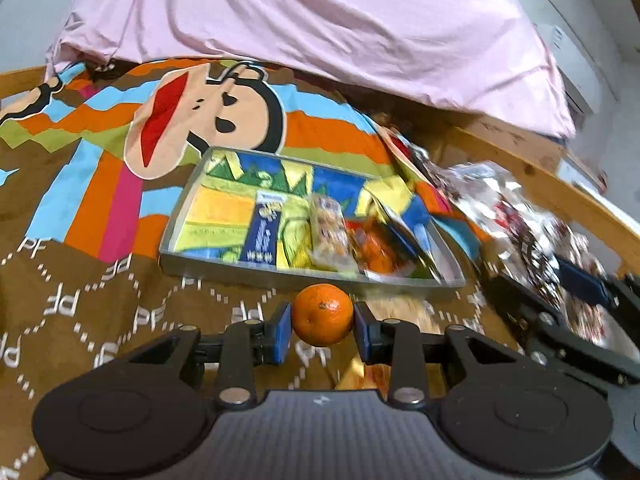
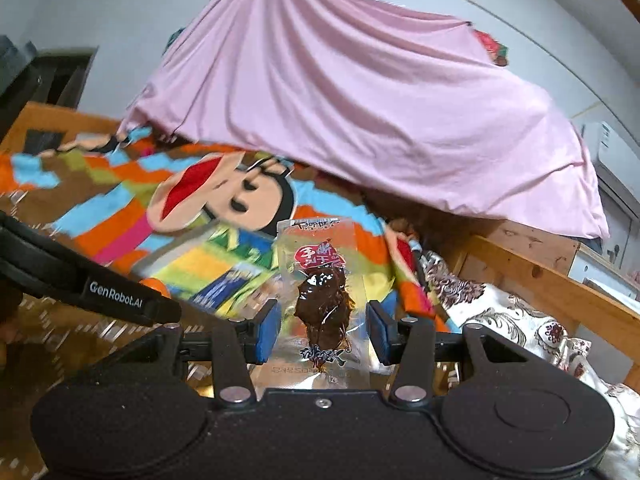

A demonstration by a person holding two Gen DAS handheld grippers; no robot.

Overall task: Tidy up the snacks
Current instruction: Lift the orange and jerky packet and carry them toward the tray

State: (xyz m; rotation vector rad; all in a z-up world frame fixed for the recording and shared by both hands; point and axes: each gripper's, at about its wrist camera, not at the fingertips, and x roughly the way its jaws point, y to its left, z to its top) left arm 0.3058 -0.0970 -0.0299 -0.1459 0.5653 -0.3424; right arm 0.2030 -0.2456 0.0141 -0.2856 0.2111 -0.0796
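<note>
Holding one snack in each gripper, a person works over a bed spread with a bright cartoon blanket [image 1: 100, 184]. The left gripper [image 1: 322, 330] pinches a small orange [image 1: 322, 314] between its blue pads, which press on the fruit's two sides. The orange looks firm, round and fairly light, with a smooth skin that could roll or slip, so a hold across its widest part seems safest.

The right gripper [image 2: 323, 330] carries a clear snack packet [image 2: 320, 300] with dark dried meat inside. The packet stands upright between the pads, its edges meeting them. It looks thin, floppy and slick; gripping across the thicker meat, rather than the empty film at the top, would likely hold best.

Just ahead of the left gripper sits a shallow grey tray [image 1: 256, 272], already holding several packets. More wrapped snacks [image 1: 512, 216] lie piled to its right.

Both grippers point forward and slightly down towards the tray, raised off the blanket. A pink sheet [image 1: 320, 20] hangs behind.
</note>
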